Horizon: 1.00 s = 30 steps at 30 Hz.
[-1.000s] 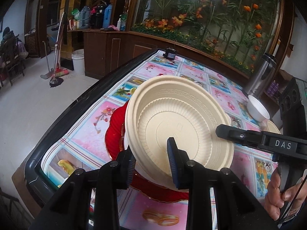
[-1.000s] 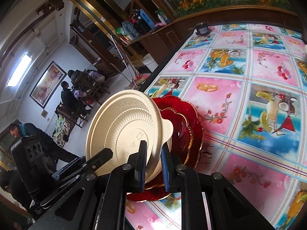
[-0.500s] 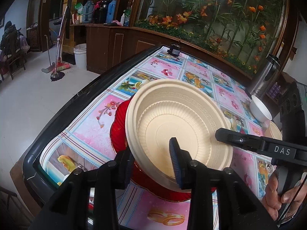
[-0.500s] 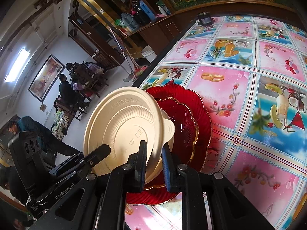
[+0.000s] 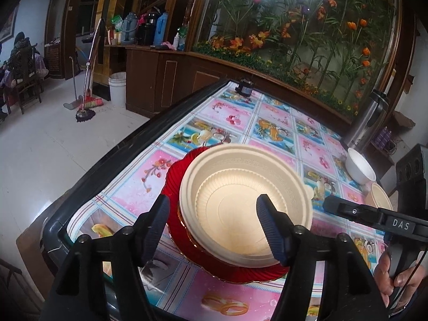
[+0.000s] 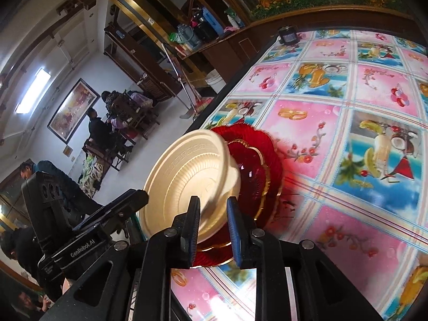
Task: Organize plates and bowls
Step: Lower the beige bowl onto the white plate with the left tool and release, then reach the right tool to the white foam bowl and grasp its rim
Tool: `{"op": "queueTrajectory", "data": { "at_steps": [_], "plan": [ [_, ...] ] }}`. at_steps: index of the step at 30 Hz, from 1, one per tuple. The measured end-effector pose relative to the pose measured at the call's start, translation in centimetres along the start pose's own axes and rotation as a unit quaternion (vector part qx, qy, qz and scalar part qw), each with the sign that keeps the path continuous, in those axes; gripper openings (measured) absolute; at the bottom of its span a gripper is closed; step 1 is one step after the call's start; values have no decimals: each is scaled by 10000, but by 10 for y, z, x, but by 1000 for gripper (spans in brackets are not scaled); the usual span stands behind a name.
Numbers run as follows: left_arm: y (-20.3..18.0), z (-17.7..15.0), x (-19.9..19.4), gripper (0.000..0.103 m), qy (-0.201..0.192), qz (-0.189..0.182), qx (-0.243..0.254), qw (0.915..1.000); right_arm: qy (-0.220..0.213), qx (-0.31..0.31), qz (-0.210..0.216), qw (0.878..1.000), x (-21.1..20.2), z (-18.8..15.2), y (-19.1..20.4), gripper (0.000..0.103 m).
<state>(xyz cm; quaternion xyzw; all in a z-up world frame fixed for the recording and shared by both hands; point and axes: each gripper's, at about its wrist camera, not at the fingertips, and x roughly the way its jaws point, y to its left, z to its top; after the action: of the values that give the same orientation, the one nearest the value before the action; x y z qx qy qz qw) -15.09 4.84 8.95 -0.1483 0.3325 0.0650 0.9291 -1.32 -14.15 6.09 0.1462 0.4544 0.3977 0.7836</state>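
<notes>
Beige plate [image 5: 240, 208] now sits on the red plate stack [image 5: 176, 176]. Your left gripper [image 5: 212, 224] is opening, nothing pinched; right gripper [image 6: 212, 216] opening, rim btwn jaws. White bowl [image 5: 359, 167] & beige bowl [image 5: 381, 196] right of stack still loose.

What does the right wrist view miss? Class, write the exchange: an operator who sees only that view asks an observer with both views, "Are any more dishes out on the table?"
Observer: Yes, a white bowl stands far along the table, to the right.
Operator: Is anything beside it?
Observer: A second beige dish sits just nearer than the bowl, only partly in view.
Operator: Is the left hand-held gripper gripping the beige plate?
Observer: No. Its jaws are opening, and they stand wide apart around the plate's near rim, with neither pad seeming to press on it.
</notes>
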Motion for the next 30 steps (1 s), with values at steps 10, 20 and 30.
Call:
{"op": "queueTrajectory", "data": {
  "at_steps": [10,20,30],
  "plan": [
    [-82,-10,-17,74,-210,-415,898,9949,-867,756,-668,9911,-72,11,-77,23],
    [-177,-93,58,81,1081,-1138,2267,9612,-1265,1328,-1321,9741,-128,43,-126,46],
    [-168,-100,69,82,1350,-1321,2130,9586,-1056,1525,-3073,9334,-142,129,-218,70]
  ]
}}
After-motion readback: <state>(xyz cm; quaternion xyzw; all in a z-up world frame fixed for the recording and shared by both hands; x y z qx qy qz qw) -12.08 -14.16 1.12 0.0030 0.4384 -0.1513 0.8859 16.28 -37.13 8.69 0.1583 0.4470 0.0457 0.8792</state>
